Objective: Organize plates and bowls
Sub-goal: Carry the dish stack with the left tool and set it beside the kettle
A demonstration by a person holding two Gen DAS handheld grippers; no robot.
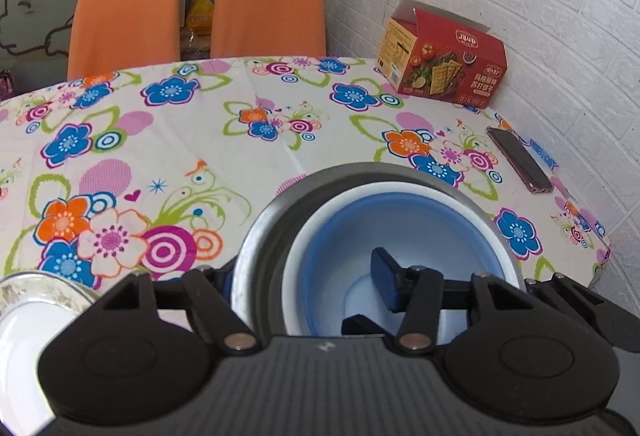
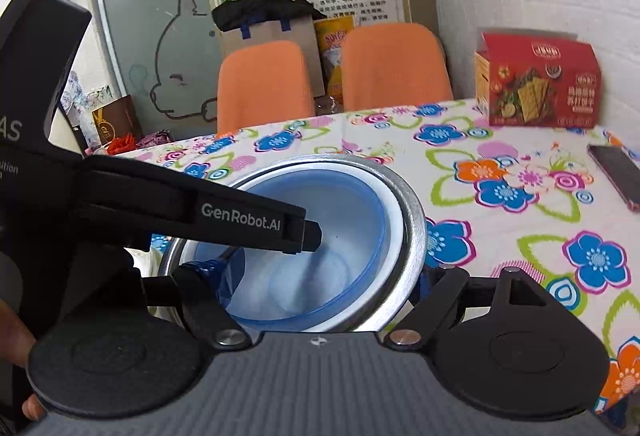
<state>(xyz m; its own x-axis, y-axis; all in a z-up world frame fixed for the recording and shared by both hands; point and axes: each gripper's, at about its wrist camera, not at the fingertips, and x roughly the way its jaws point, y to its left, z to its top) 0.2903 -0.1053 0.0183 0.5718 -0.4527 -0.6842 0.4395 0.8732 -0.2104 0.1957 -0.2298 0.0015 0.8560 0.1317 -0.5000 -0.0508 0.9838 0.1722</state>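
Three bowls sit nested on the flowered tablecloth (image 1: 160,140): a metal bowl (image 1: 360,170) outermost, a white bowl (image 1: 400,188) in it, and a blue bowl (image 1: 400,220) innermost. My left gripper (image 1: 304,280) straddles their left wall. One finger (image 1: 384,276) hangs inside the blue bowl with a gap to the wall, and the other is outside the metal rim. In the right wrist view the same stack shows metal (image 2: 412,232), white (image 2: 394,212) and blue (image 2: 344,204). My right gripper (image 2: 316,272) is spread wide over its near side, gripping nothing. The left gripper's finger (image 2: 308,232) reaches in.
A white plate (image 1: 24,316) lies at the near left. A red cracker box (image 1: 444,64) and a dark phone (image 1: 520,160) sit by the white brick wall on the right. Two orange chairs (image 1: 124,20) (image 1: 268,8) stand behind the table. A hand (image 2: 16,348) shows at the lower left.
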